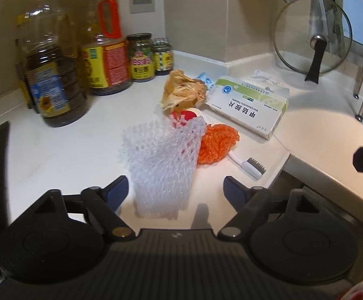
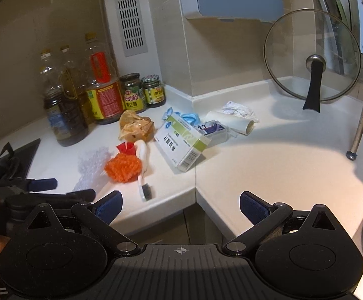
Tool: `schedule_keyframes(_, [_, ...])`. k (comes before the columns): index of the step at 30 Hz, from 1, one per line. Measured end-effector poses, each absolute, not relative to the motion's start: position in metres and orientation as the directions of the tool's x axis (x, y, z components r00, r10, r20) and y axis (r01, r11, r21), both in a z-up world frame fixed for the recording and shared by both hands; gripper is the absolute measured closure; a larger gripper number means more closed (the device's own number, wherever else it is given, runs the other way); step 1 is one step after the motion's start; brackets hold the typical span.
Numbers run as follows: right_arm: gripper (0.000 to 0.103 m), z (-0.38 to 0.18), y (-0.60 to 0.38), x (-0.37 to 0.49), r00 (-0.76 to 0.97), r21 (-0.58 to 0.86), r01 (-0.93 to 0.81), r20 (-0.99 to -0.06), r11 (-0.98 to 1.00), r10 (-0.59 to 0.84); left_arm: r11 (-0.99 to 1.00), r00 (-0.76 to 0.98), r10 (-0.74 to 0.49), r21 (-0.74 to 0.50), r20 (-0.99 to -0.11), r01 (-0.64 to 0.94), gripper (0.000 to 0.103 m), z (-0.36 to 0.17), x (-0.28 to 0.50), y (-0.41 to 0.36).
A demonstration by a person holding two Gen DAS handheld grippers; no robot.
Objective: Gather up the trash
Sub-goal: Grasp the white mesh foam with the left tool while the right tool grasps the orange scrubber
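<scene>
Two grippers over a white countertop (image 2: 269, 155), both with jaws apart, gripping nothing. Left gripper (image 1: 175, 190) straddles the near end of a white foam net sleeve (image 1: 161, 165), pads not pressing it. Right gripper (image 2: 180, 206) hangs over the counter's front edge, nothing between its fingers. Just beyond the foam: orange mesh ball (image 1: 217, 145) touching it, toothbrush (image 1: 252, 166) alongside. Next, crumpled brown wrapper (image 1: 184, 91) and green-white medicine box (image 1: 250, 105). Farther: blue glove (image 2: 189, 117), paper roll (image 2: 231, 121), crumpled tissue (image 2: 239, 108). At the wall: oil bottles (image 1: 53, 75), two jars (image 1: 141, 57), glass lid (image 2: 312, 55) leaning.
</scene>
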State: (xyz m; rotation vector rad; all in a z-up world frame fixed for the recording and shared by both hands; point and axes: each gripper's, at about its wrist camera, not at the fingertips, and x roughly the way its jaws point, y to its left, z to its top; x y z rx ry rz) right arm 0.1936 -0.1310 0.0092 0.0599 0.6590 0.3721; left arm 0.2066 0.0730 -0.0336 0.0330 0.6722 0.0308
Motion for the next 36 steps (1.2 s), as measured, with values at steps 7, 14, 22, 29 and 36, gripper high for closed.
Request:
schedule_keyframes(7, [0.008,-0.001,-0.096,0.226,0.686,0.145,-0.405,-0.605,0.903,0.405,0.996,0.758,0.030,0.085,-0.651,0.034,0.078,-0.045,0.228,0.081])
schedule_keyframes(14, [0.024,-0.017,-0.051,0.263,0.584,0.096,-0.618,-0.608,0.780,0.537,0.996,0.762,0.093,0.055,-0.641,-0.075,0.094,-0.026,0.213,0.101])
schedule_keyframes(22, [0.039,-0.035,-0.020,0.291,0.512,-0.064,-0.785,-0.625,0.616,0.589,0.954,0.742,0.249,0.024,-0.623,-0.300,0.094,0.001,0.192,0.101])
schedule_keyframes(29, [0.074,-0.049,-0.021,0.296,0.486,-0.158,-0.847,-0.616,0.507,0.620,0.906,0.704,0.353,0.036,-0.616,-0.423,0.094,0.012,0.174,0.077])
schedule_keyframes(36, [0.092,-0.037,-0.044,0.287,0.481,-0.130,-0.855,-0.560,0.502,0.675,0.892,0.685,0.385,0.058,-0.618,-0.449,0.094,0.015,0.159,0.053])
